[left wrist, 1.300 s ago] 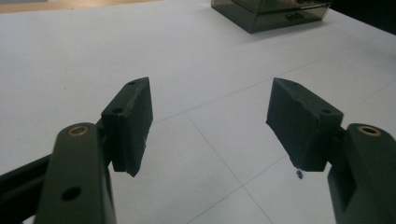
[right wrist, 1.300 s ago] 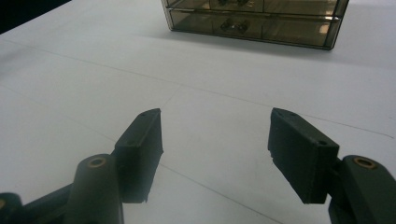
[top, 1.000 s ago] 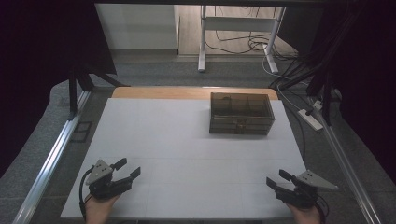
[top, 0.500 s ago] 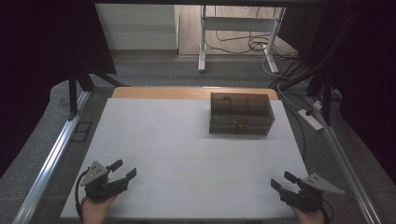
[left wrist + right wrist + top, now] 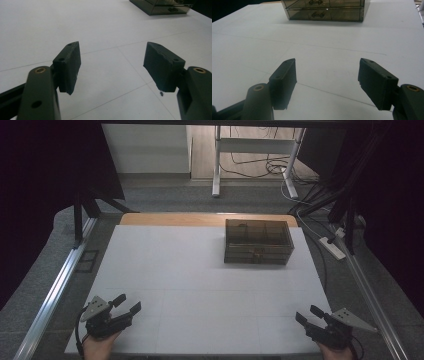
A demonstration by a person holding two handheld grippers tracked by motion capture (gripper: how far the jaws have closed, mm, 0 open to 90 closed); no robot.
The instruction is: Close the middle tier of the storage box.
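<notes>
white desk [image 5: 200, 285] carries a smoky drawer box [image 5: 257, 241] at far right. we rest left gripper [image 5: 124, 306] and right gripper [image 5: 310, 314] at near corners, jaws spread, empty. start step, likely; next we reach for the drawer handles.

only drawer box [image 5: 258, 241] blocks table [image 5: 190, 285]

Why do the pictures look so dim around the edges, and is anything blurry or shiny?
High view: the white table is evenly lit, the surroundings fall into near-black, and the smoky transparent drawer box is soft but readable. Left gripper view: the jaws are sharp, the drawer box at the top edge slightly soft. Right gripper view: a small glint sits on the drawer box front, and the tabletop shows a mild sheen.
</notes>
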